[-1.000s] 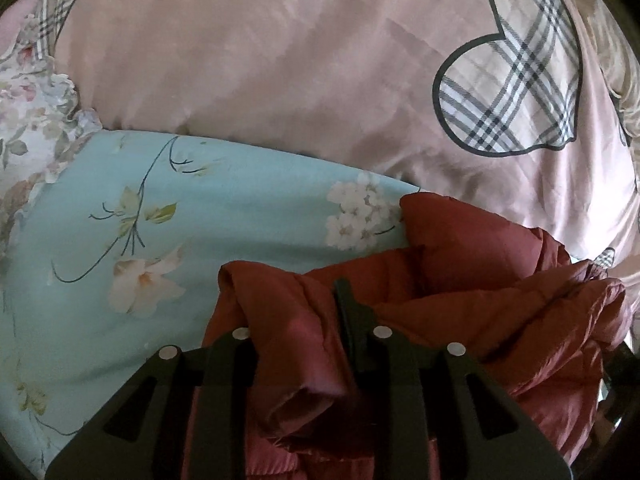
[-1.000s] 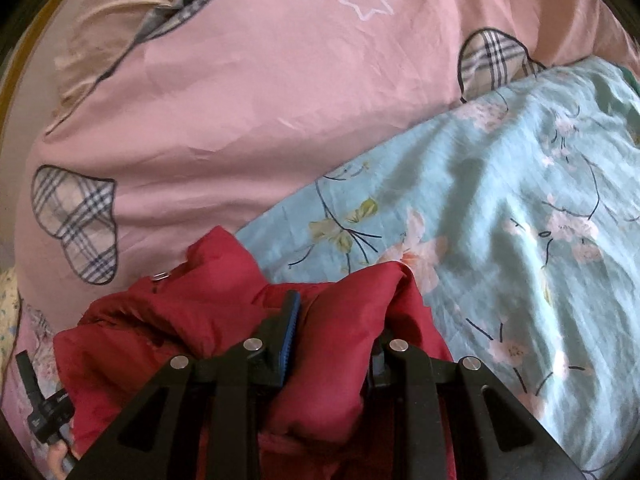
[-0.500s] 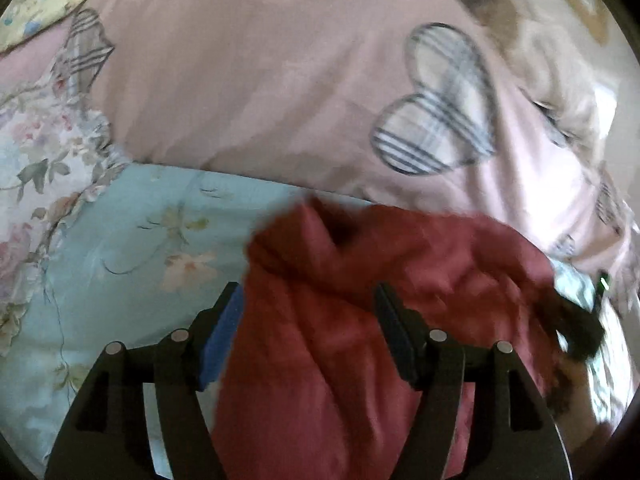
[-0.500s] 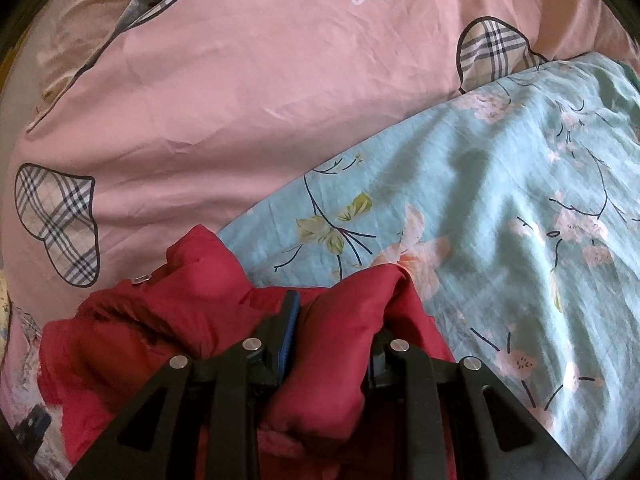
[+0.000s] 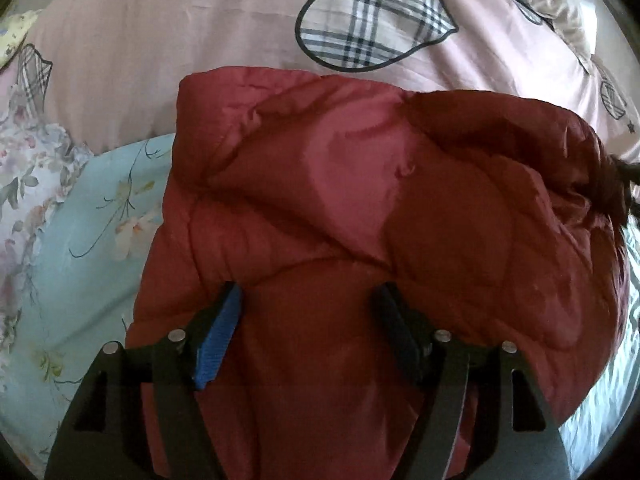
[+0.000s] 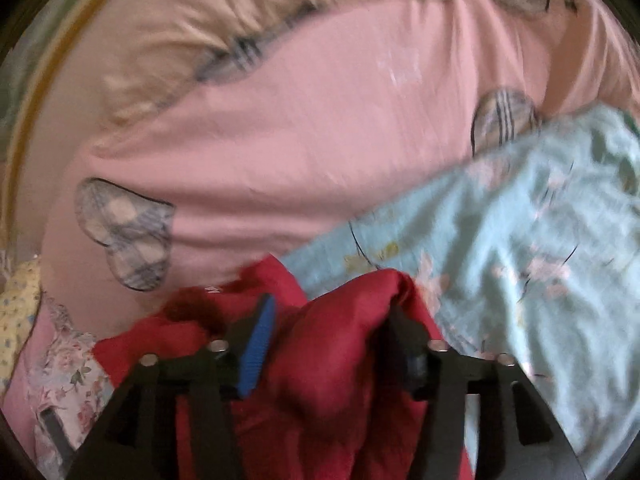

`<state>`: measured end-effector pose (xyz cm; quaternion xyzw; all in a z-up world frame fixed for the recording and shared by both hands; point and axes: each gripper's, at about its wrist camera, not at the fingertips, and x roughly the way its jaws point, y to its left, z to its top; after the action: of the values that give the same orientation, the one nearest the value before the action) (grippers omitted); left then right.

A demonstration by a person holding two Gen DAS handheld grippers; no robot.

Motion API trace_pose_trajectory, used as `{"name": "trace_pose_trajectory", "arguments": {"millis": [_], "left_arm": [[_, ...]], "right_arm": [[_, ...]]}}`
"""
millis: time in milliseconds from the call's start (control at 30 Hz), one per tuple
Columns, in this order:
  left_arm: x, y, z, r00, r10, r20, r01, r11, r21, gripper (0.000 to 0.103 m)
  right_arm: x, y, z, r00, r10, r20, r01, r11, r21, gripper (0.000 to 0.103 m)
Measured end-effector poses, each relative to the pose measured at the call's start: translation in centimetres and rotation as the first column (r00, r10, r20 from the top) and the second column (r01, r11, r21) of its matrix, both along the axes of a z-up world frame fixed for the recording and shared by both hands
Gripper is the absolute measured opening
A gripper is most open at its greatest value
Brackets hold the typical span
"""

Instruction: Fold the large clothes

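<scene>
A puffy, quilted dark-red padded jacket (image 5: pixel 360 208) lies folded on the pale-blue floral sheet (image 5: pixel 80 248), pink quilt at twelve o'clock. Left gripper (image 5: pixel 308 320) and right gripper (image 6: pixel 332 328) jaws are opening, fabric between them. Light, slippery, springy: best pinched at hems.

Both the left tool (image 5: pixel 308 300) and the right tool (image 6: pixel 332 316) angle downward, jaws opening, pads apart.
</scene>
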<state>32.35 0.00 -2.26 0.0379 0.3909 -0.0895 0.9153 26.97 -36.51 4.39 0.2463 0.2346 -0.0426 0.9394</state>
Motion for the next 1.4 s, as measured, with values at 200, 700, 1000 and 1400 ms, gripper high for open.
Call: {"name": "trace_pose_trajectory", "arguments": {"millis": [200,700,1000,1400], "left_arm": [[0.3,0.2,-0.4,1.000,0.010,0.004,-0.010,1.000,0.005,0.071],[4.3,3.1,-1.8,0.996,0.082,-0.032,-0.083,0.995,-0.051,0.081],[3.3,4.0,-1.2,0.998,0.054,-0.018,-0.055,0.995,-0.082,0.081],[-0.9,8.0,1.6,0.998,0.056,0.016,-0.052,0.979,-0.195,0.080]], "right_arm": [[-1.4,4.5,-0.3,0.982,0.159,-0.098,-0.174,0.970,-0.170,0.075],[5.9,1.6,-7.2,0.936,0.134,-0.325,-0.176,0.979,-0.102,0.082],[6.7,1.3,-7.5,0.939,0.132,-0.319,-0.171,0.980,-0.098,0.082],[2.4,1.3,-4.7,0.949,0.143,-0.281,-0.169,0.983,-0.070,0.082]]}}
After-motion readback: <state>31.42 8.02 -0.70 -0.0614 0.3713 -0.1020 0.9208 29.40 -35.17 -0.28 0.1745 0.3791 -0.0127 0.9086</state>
